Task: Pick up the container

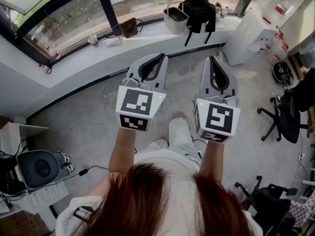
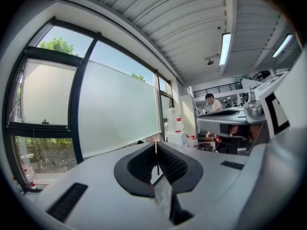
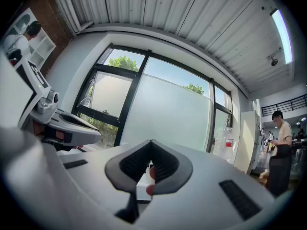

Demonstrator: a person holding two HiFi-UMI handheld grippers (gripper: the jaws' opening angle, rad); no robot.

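Now left gripper (image 1: 158, 58) and right gripper (image 1: 212, 59) hover side by side, fingers together, over open floor (image 1: 88, 117); window ledge (image 1: 147, 36) lies far.

One overhead viewpoint, two riding the hand-held tools

Head view from just above the hair (image 1: 142, 200), aimed steeply down at the floor (image 1: 88, 117), left gripper (image 1: 160, 57) and right gripper (image 1: 212, 59) close below; gripper views seated right behind each pair of jaws, facing outward and slightly up toward the window (image 1: 64, 18); window shared by all three, other gripper caught at each gripper view's inner edge.
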